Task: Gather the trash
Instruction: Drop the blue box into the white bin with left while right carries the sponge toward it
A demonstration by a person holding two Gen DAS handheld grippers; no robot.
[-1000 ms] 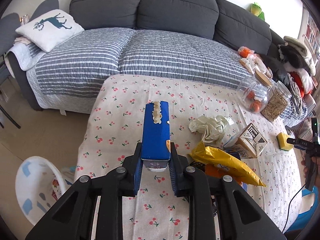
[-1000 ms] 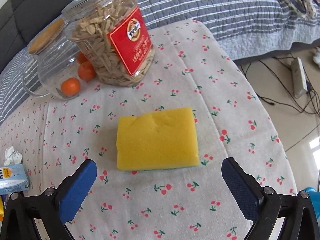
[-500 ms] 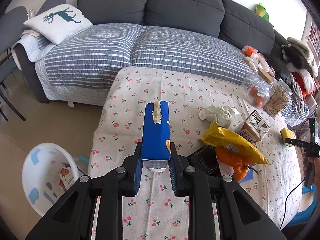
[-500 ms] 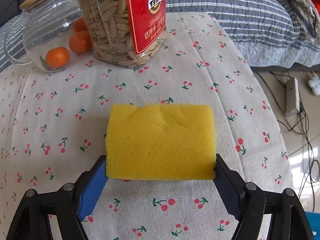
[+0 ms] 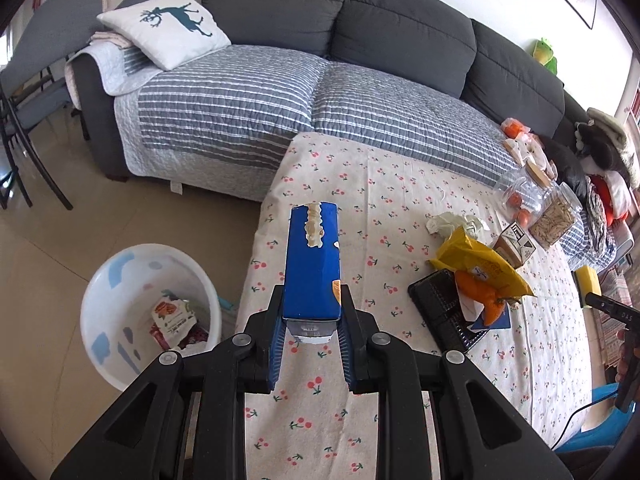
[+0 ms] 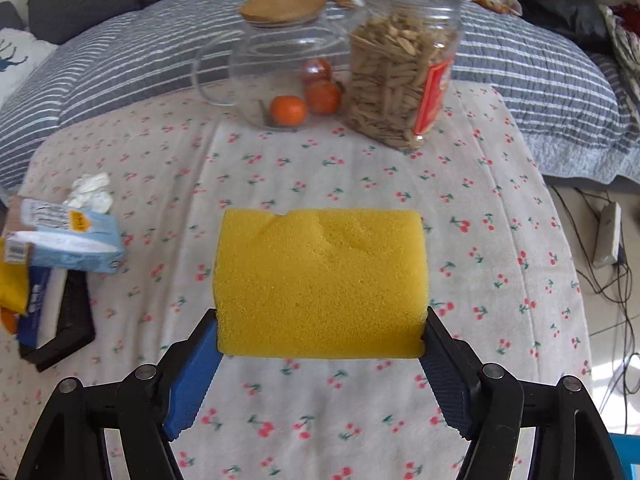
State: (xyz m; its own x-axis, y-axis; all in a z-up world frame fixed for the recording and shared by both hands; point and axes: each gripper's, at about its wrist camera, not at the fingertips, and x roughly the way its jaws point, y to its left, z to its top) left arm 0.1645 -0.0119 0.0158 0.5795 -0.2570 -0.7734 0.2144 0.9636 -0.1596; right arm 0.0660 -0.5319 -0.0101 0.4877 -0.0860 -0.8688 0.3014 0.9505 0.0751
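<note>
My left gripper (image 5: 312, 316) is shut on a blue carton (image 5: 314, 264) with a torn top, held above the left part of the cherry-print table (image 5: 380, 184). A white bin (image 5: 148, 312) with wrappers inside stands on the floor to the left. My right gripper (image 6: 320, 336) is shut on a yellow sponge (image 6: 320, 280), lifted above the table; the sponge also shows in the left wrist view (image 5: 588, 282). A crumpled tissue (image 5: 452, 222), a yellow bag (image 5: 480, 264), an orange wrapper (image 5: 480, 296) and a small box (image 5: 516, 242) lie on the table.
A glass jar with oranges (image 6: 280, 60) and a jar of seeds (image 6: 400, 80) stand at the table's far side. A black tray (image 5: 444, 308) lies under the wrappers. A light blue carton (image 6: 64, 244) lies at the left. A grey sofa (image 5: 320, 92) is behind; cables (image 6: 600, 248) are on the floor.
My left gripper has risen and swung left with the carton, bringing the bin more into view. My right gripper closed on the sponge and lifted it off the table.
</note>
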